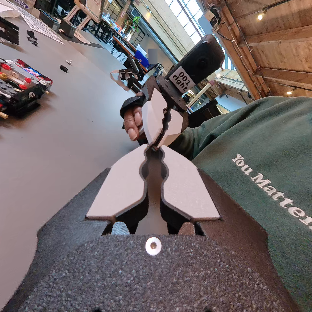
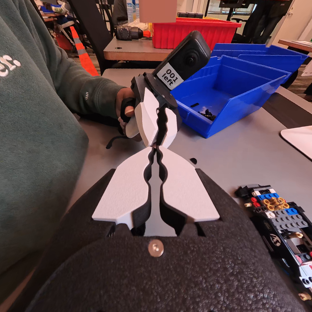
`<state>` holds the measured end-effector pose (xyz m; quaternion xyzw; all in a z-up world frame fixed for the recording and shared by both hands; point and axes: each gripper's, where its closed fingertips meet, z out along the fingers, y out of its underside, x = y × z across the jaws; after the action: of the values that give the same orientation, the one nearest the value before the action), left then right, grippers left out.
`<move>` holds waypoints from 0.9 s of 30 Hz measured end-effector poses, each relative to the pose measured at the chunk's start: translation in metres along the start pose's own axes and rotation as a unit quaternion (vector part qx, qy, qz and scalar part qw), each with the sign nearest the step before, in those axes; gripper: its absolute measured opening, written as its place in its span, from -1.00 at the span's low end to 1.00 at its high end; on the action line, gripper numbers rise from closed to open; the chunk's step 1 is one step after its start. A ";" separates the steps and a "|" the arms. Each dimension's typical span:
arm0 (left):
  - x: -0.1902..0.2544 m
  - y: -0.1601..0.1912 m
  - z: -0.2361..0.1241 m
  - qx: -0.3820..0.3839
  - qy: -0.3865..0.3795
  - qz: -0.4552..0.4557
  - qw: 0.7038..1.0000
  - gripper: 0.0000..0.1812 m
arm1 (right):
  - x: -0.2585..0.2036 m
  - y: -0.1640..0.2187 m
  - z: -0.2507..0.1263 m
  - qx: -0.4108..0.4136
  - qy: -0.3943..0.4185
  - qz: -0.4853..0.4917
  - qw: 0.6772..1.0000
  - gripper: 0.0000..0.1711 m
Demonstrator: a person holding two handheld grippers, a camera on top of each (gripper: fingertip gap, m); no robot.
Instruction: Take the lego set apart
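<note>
Jaws of both grippers stand nearly closed, tip to tip above the grey table (image 2: 236, 152), pinching what may be one tiny dark piece (image 1: 154, 148) between them; it is too small to tell. Left gripper (image 1: 153, 147) and right gripper (image 2: 155, 147) meet in front of a person in a green sweatshirt (image 1: 253, 168). A partly stripped lego car (image 2: 278, 219) lies on the table near the right gripper, apart from both. Behind, a blue bin (image 2: 244, 94) holds a few dark pieces.
</note>
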<state>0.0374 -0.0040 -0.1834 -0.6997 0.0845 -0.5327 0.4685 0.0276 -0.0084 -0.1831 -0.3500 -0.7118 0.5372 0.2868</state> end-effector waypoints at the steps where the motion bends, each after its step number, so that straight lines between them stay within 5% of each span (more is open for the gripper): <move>1: 0.002 0.000 0.000 -0.001 0.007 -0.004 1.000 -0.90 | -0.001 -0.002 0.000 0.005 -0.001 0.000 1.000 -0.97; 27: 0.003 0.008 -0.001 -0.032 -0.015 0.067 0.997 -1.00 | -0.002 -0.001 -0.002 0.011 -0.018 0.019 1.000 -0.97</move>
<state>0.0410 -0.0102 -0.1872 -0.7154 0.1411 -0.4863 0.4814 0.0304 -0.0094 -0.1821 -0.3502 -0.7043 0.5567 0.2672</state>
